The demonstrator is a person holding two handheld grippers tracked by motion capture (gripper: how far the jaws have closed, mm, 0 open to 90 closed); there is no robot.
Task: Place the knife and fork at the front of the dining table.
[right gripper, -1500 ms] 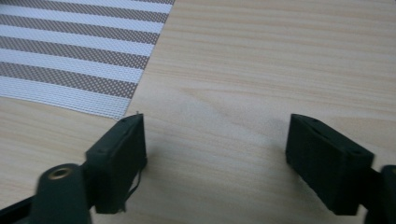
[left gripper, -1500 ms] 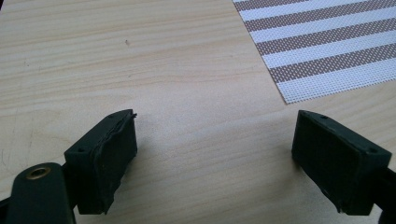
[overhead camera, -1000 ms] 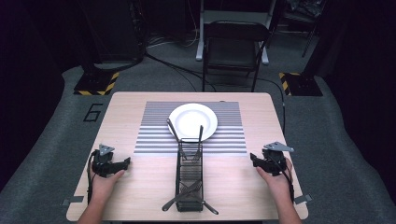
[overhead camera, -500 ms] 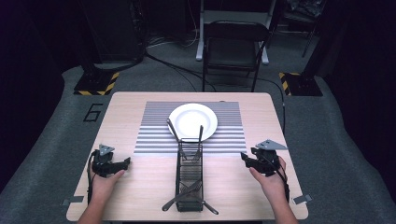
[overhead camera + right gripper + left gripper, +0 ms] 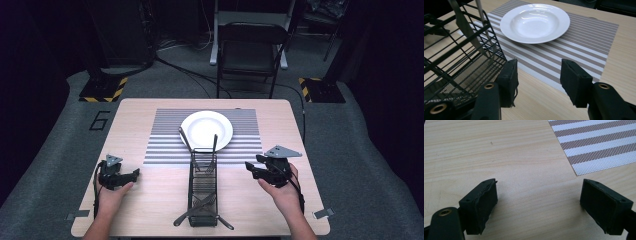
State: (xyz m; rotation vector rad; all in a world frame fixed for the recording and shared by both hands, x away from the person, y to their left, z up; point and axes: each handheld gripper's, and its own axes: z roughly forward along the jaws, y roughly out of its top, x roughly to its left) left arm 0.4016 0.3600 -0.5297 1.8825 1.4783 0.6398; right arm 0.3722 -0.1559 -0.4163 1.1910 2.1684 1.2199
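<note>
Light wooden table (image 5: 150, 210) with a striped grey-and-white placemat (image 5: 165, 135) across its far middle, and a white shallow plate (image 5: 206, 129) resting on the placemat's centre. Black wire rack (image 5: 202, 187) standing just near of the plate, running from the placemat's near edge toward the near table edge, with utensil handles (image 5: 185, 140) rising tilted from its far end and more cutlery (image 5: 200, 205) lying at its near end; exact kinds too small to tell. Left gripper (image 5: 131, 175) held low at the near left of the table, well apart from the rack, jaws spread wide over bare wood, nothing between them; placemat corner (image 5: 599, 147) seen beyond its right jaw in the left gripper view. Right gripper (image 5: 251, 168) held at the near right, just beside the rack, pointing toward it, jaws moderately apart and holding nothing; in the right gripper view, rack wires (image 5: 461, 57) close by the left jaw, plate (image 5: 535, 22) farther off on the placemat (image 5: 584, 47). Black folding chair (image 5: 250, 50) on the floor beyond the table's far edge.
</note>
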